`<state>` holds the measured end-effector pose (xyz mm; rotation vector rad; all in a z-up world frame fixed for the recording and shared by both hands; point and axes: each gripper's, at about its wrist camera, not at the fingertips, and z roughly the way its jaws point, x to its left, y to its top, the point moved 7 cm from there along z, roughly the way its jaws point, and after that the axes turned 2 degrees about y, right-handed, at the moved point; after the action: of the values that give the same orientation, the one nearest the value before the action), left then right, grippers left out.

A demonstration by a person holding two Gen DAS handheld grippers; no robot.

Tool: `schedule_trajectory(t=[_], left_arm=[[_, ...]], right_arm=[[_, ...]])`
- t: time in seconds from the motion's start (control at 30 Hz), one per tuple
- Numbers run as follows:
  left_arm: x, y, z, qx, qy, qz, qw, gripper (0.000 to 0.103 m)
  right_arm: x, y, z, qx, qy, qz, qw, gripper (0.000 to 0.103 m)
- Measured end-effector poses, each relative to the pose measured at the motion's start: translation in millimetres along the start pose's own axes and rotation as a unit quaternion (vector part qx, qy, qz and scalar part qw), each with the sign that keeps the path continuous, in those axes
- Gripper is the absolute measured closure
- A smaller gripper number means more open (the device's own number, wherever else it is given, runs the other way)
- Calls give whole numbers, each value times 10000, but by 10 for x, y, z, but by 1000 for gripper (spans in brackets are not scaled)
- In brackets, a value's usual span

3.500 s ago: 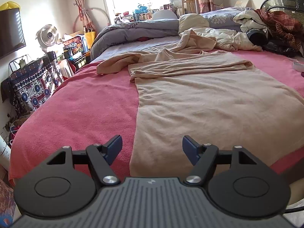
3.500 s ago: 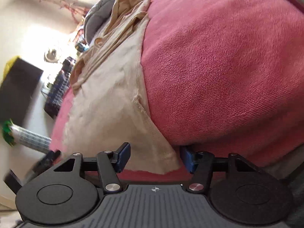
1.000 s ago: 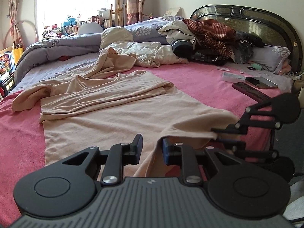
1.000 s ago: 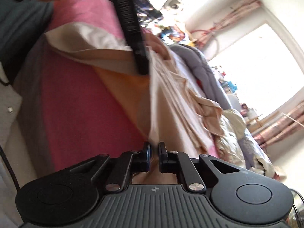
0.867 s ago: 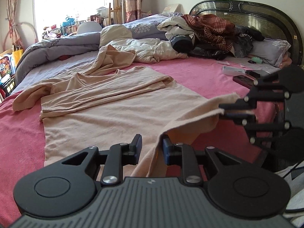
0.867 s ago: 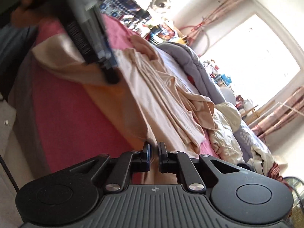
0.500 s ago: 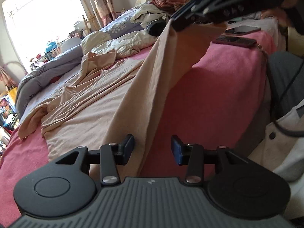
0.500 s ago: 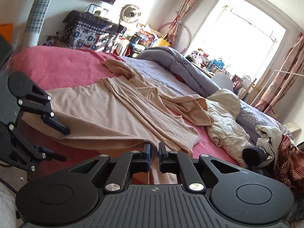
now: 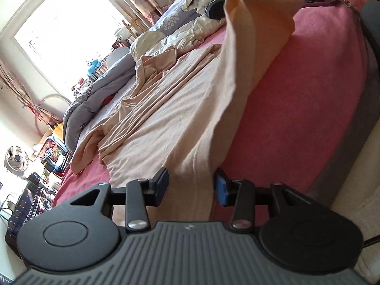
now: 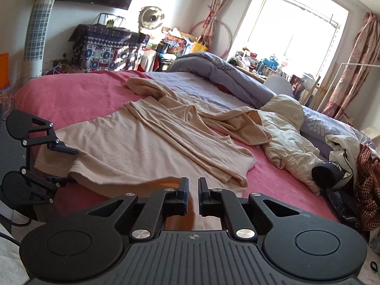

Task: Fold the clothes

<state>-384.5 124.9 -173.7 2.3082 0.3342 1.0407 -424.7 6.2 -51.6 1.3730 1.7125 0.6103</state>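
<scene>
Seemingly unbranded — beige garment (image 10: 147, 147) only.

Left hand-held gripper (image 9: 191, 185) jaws apart, just closing slightly, right hand-held gripper (image 10: 193, 196) clamped.

two grippers (image 10: 64, 165) (image 10: 193, 196), one beige garment (image 10: 133, 149), one fan (image 10: 151, 19).

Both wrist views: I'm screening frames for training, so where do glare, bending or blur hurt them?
Left wrist view: the bright window is blown out white, and the pink bedspread bulges with fisheye bending. Right wrist view: its window also glares, the corners are dark, yet the beige cotton garment looks sharp.
</scene>
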Motion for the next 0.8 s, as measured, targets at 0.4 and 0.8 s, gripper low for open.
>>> schedule_trajectory(t=[0.4, 0.8], left_arm=[[603, 87, 62, 43, -271, -1144, 9931, 79], [1094, 147, 361, 152, -297, -1762, 9838, 79]], right_arm=[[645, -461, 142, 176, 977, -1391, 9853, 47], [949, -894, 466, 517, 425, -2524, 9653, 34]])
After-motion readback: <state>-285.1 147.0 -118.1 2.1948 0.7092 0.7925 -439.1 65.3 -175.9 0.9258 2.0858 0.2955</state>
